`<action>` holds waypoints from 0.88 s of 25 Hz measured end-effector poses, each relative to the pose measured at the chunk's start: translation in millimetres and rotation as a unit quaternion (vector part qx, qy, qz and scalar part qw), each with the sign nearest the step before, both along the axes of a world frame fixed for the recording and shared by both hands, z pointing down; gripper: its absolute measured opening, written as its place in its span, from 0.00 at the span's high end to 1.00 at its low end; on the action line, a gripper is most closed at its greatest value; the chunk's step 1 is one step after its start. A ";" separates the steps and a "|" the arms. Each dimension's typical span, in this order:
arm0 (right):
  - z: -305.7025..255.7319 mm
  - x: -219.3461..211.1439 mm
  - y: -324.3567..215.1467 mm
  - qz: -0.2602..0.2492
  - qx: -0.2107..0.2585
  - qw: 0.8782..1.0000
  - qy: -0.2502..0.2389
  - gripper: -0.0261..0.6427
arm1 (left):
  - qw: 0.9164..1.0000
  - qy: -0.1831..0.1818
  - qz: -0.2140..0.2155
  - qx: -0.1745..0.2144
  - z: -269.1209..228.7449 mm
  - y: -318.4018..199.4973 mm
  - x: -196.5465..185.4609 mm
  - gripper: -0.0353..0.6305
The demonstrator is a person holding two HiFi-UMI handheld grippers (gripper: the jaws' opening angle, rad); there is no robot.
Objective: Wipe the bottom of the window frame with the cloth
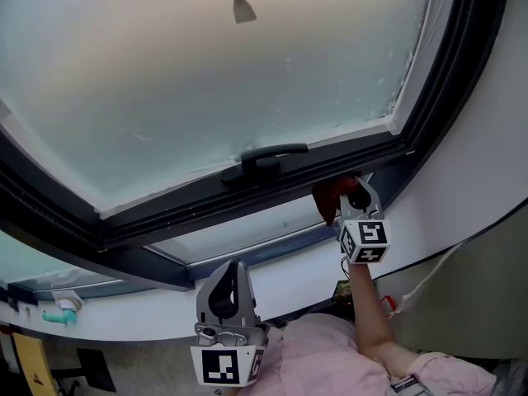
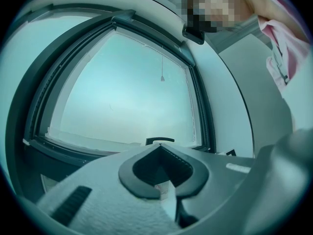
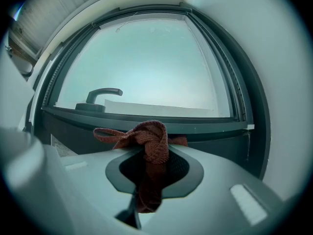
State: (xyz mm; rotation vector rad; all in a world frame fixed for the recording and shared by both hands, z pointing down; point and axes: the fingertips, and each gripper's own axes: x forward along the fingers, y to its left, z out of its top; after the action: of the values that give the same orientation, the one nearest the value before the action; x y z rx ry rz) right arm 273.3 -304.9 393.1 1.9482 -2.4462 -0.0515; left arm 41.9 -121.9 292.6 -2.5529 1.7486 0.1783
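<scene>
Right gripper view: the right gripper (image 3: pixel 154 168) clamps the red cloth (image 3: pixel 151 141) at the window frame (image 3: pixel 146 119) bottom. The left gripper (image 2: pixel 161 173) sits closed, empty.

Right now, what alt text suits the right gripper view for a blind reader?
The right hand-held gripper grips a reddish-brown cloth in front of the dark bottom window frame. Behind are pale glass and a dark handle.
</scene>
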 end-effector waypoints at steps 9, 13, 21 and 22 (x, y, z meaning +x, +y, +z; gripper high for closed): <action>-0.3 19.7 -3.9 0.012 -0.002 1.000 -0.005 0.87 | 1.000 0.001 0.002 -0.003 0.8 -4.9 11.4 0.95; -0.7 20.3 -3.5 0.012 0.002 1.000 -0.003 0.87 | 1.000 0.000 -0.003 -0.005 1.3 -7.4 12.6 0.95; -0.7 32.6 -6.5 0.016 0.004 0.999 -0.031 0.87 | 1.000 -0.001 -0.005 -0.008 3.4 -12.7 17.0 0.95; -0.8 32.4 -6.6 0.015 0.005 0.999 -0.030 0.87 | 1.000 -0.001 -0.004 -0.009 3.4 -13.4 17.9 0.95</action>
State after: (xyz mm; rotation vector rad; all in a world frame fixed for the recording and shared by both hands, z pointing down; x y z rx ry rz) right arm 305.7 -311.5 392.3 2.0195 -2.4569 -0.0054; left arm 59.8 -135.3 296.0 -2.5560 1.7670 0.1602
